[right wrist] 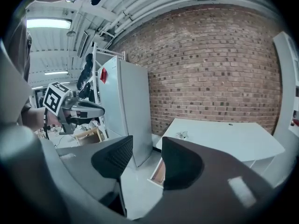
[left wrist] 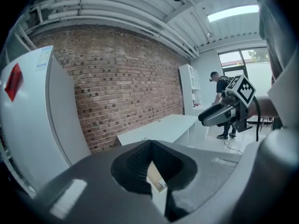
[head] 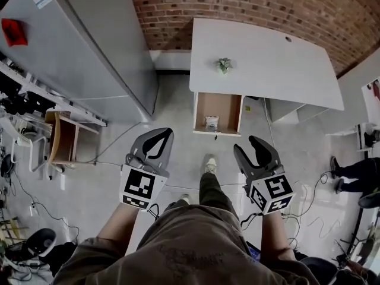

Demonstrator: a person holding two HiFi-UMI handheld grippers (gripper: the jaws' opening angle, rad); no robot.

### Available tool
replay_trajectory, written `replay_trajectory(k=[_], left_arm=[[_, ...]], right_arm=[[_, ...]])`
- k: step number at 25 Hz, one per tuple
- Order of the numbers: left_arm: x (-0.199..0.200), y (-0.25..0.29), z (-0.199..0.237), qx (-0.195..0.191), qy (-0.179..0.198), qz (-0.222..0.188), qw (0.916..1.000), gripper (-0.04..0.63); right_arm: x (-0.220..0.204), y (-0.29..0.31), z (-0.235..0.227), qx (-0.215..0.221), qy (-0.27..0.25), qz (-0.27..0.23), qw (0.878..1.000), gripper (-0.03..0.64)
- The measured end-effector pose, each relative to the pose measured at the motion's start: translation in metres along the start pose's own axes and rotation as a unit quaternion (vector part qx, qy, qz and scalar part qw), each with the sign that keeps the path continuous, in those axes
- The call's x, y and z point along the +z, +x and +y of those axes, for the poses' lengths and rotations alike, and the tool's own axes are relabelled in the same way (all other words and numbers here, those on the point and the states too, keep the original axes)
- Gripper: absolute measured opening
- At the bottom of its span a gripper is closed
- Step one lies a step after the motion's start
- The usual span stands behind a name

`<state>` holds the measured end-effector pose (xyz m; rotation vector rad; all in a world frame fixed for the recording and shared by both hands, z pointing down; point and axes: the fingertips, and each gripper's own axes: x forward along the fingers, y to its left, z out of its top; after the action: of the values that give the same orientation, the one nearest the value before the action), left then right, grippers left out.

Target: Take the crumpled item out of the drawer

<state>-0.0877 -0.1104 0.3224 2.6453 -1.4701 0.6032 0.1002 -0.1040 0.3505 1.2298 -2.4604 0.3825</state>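
Left gripper (left wrist: 150,143) jaws are pressed together on nothing, and right gripper (right wrist: 147,148) jaws are spread and empty. Both are well short of the drawer (head: 196,113). The crumpled item (head: 211,122) lies by the drawer's front edge, under the desk's (head: 267,58) front-left corner. A hasty reach could knock that front edge or go for the scrap (head: 224,65) on the desk instead.

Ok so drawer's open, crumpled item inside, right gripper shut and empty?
No: the right gripper is open, jaws apart, empty, per the right gripper view. The drawer is open, crumpled item inside.
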Motion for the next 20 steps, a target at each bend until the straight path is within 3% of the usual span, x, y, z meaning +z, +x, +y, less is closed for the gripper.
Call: replay_trajectory(k=[10,14,20], left_arm=[[-0.049,0.135,0.020,0.007,-0.016,0.121,0.9926,0.000],[-0.083,0.177,0.029,0.015,-0.024,0.175,0.9841,0.000],[-0.128,0.214,0.034,0.019,-0.042,0.237,0.9704,0.000]], right_arm=[[-0.020,0.106,-0.085,0.067,-0.007,0.071,0.995,0.218],[-0.047,0.146,-0.112,0.093,-0.008,0.116,0.989,0.218],[-0.085,0.195,-0.140,0.127,-0.054,0.178,0.974,0.224]])
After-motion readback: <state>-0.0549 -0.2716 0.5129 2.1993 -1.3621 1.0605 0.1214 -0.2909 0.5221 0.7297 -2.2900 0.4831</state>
